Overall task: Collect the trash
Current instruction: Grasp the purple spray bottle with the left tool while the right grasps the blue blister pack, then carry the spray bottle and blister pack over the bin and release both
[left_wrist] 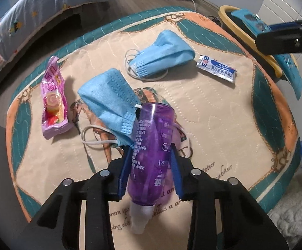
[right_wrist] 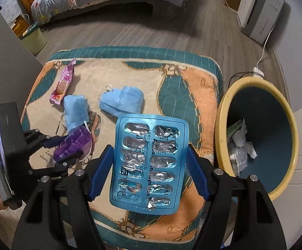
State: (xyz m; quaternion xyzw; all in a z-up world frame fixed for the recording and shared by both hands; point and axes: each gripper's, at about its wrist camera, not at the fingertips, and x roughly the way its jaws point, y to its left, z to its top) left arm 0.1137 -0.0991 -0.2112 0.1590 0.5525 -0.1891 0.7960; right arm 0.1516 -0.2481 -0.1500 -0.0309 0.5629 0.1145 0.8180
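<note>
The left gripper (left_wrist: 151, 166) has its jaws clamped on a translucent purple plastic spray bottle (left_wrist: 151, 152), held above the middle of the quilted cushion (left_wrist: 223, 125) with its white nozzle pointing back toward the camera. The right gripper (right_wrist: 148, 166) has its jaws clamped on the sides of an emptied blue blister pill pack (right_wrist: 148, 162), held near the cushion's right edge, just beside the yellow-rimmed teal waste bin (right_wrist: 219, 129) that holds crumpled white trash. On the cushion lie two blue face masks (left_wrist: 161, 54) (left_wrist: 109, 102), a pink snack wrapper (left_wrist: 53, 98) near the left edge, and a silver medicine sachet (left_wrist: 216, 67) toward the right edge.
</note>
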